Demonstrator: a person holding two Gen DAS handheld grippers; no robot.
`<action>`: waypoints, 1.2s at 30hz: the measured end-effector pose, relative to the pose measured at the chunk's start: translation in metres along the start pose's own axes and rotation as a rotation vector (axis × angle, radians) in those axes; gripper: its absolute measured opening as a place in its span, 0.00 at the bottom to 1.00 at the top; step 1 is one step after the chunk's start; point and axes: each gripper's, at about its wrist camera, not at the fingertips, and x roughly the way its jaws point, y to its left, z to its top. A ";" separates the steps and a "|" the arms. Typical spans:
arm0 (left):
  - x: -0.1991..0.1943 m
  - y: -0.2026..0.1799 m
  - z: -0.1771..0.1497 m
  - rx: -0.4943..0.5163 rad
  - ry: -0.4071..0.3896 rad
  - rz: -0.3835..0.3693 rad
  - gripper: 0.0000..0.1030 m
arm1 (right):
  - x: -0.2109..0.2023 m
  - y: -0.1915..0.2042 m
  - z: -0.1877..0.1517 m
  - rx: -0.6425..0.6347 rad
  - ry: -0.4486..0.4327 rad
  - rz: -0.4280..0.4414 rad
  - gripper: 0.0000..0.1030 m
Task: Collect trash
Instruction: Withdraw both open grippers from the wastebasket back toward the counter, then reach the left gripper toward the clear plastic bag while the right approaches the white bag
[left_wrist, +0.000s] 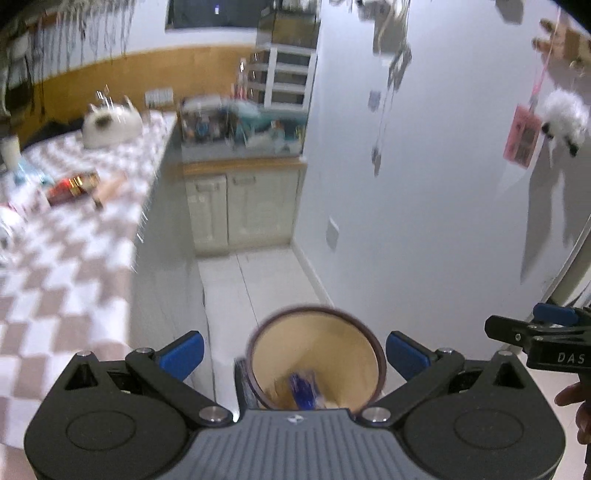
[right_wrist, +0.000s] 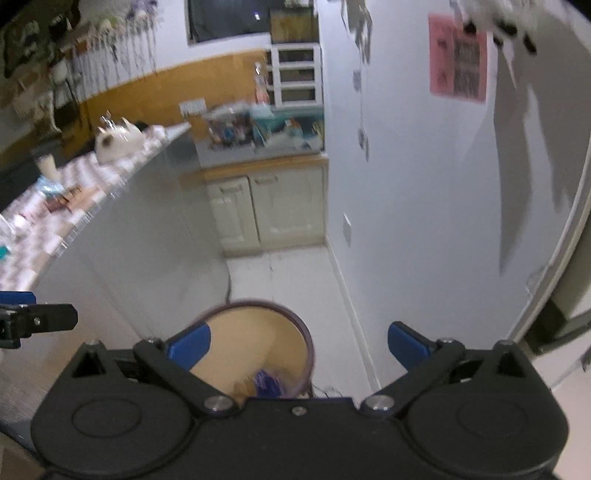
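Both grippers hang over the bin (left_wrist: 317, 354), left gripper (left_wrist: 294, 352) and right gripper (right_wrist: 299, 345) each with jaws apart and empty. Left of them runs the checked table (left_wrist: 66, 280), a red box (left_wrist: 72, 188) near its far edge. Down in the bin on the floor lies a blue wrapper (left_wrist: 304, 391), blurred
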 end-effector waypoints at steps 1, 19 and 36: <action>-0.006 0.003 0.002 0.000 -0.019 0.004 1.00 | -0.004 0.003 0.002 0.001 -0.018 0.012 1.00; -0.099 0.132 0.029 -0.134 -0.278 0.221 1.00 | -0.037 0.118 0.052 -0.087 -0.209 0.264 1.00; -0.095 0.299 0.045 -0.235 -0.249 0.384 1.00 | 0.002 0.252 0.083 -0.115 -0.200 0.397 1.00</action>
